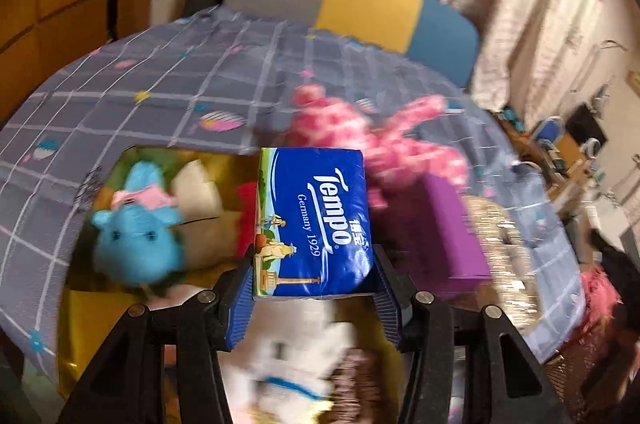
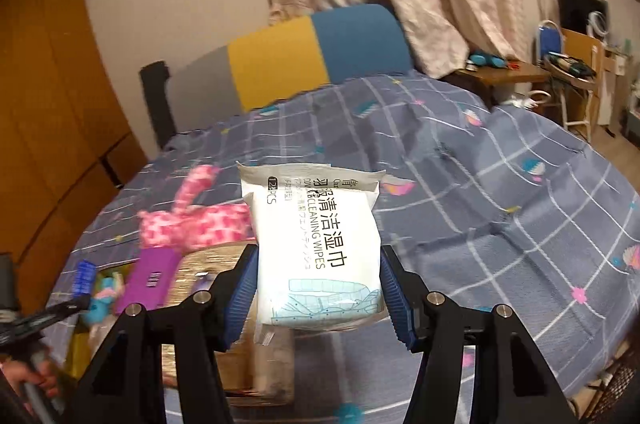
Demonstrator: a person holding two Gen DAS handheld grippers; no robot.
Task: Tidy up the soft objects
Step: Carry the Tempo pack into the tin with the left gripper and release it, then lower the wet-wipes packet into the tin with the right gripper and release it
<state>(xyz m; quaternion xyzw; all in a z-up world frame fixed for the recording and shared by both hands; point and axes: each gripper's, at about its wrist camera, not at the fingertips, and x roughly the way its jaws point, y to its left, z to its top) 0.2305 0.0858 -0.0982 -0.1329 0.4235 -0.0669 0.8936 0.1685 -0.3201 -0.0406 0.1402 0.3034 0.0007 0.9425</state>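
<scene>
My left gripper (image 1: 314, 290) is shut on a blue Tempo tissue pack (image 1: 314, 220) and holds it above a yellow box (image 1: 92, 304) that holds a blue plush (image 1: 138, 244) and other soft toys. A white plush (image 1: 296, 356) lies under the gripper. My right gripper (image 2: 316, 294) is shut on a white pack of cleaning wipes (image 2: 318, 248), held above a glittery gold box (image 2: 208, 264). A pink checked plush (image 1: 376, 136) lies on the bed behind the boxes; it also shows in the right wrist view (image 2: 192, 224).
A purple box (image 1: 444, 232) leans on the gold box (image 1: 504, 256); it also shows in the right wrist view (image 2: 150, 278). The bed has a grey checked quilt (image 2: 480, 192) and a grey, yellow and blue headboard (image 2: 304, 56). A side table (image 2: 504, 72) stands by the curtain.
</scene>
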